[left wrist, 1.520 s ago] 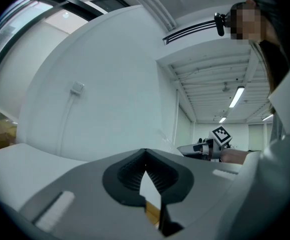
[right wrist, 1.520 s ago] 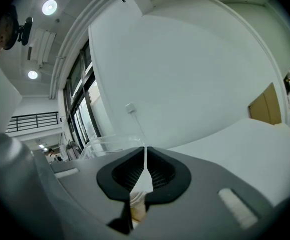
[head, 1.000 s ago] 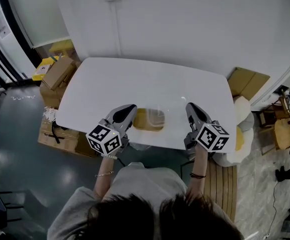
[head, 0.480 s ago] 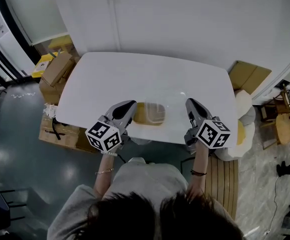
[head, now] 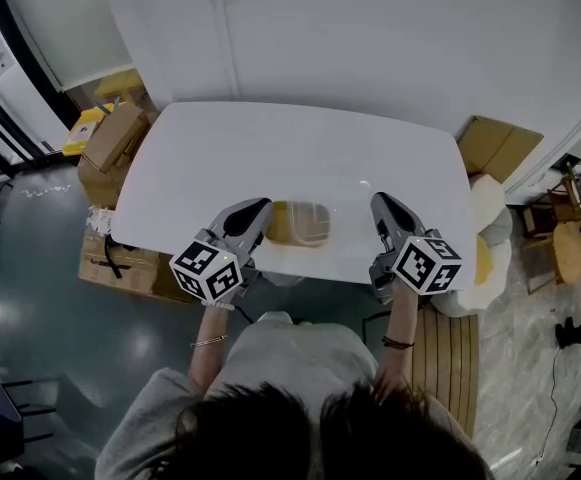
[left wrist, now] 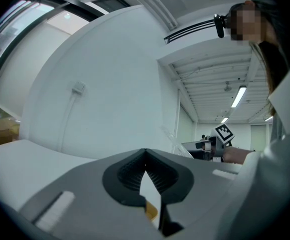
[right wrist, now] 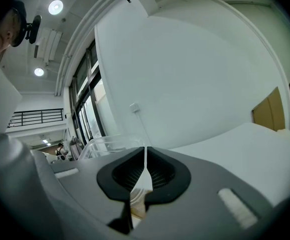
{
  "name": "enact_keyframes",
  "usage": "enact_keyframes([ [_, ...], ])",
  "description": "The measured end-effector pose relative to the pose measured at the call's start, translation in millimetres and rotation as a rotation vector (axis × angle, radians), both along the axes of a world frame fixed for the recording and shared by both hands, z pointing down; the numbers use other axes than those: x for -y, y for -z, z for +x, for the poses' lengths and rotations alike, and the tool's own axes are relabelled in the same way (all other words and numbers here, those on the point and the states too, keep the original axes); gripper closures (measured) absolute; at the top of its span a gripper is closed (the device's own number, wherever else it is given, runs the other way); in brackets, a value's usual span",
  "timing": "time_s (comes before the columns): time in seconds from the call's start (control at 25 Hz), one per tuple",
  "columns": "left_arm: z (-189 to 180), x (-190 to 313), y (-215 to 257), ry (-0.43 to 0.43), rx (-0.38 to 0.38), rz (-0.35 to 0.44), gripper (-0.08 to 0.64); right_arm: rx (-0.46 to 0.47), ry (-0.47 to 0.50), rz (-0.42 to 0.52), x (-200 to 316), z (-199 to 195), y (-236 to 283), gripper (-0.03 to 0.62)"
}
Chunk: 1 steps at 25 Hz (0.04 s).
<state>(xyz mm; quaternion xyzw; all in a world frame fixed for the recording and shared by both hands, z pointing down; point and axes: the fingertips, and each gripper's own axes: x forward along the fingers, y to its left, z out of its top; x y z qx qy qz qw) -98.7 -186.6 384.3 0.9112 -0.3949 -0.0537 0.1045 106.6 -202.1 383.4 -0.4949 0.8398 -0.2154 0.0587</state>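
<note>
Barely shifted from a second ago: left gripper (head: 258,208) and right gripper (head: 380,203) hovering either side of clear container (head: 308,224) at near edge of white table (head: 270,148). Both sets of jaws closed, empty. Container untouched, nothing gripped yet.

Grey left claw (head: 259,209), right claw (head: 379,202); 2 marker cubes (head: 208,271); grey shirt (head: 292,363).

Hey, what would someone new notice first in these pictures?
Two grey grippers with black-and-white marker cubes, the left gripper and right gripper, flank a clear container at the near edge of the white table. Cardboard boxes sit on the floor left of the table.
</note>
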Motion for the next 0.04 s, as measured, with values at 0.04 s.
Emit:
enact_keyframes([
  [0.04, 0.3, 0.1, -0.2, 0.0, -0.001, 0.0, 0.565, -0.004, -0.001, 0.008, 0.2, 0.7, 1.0, 0.563],
])
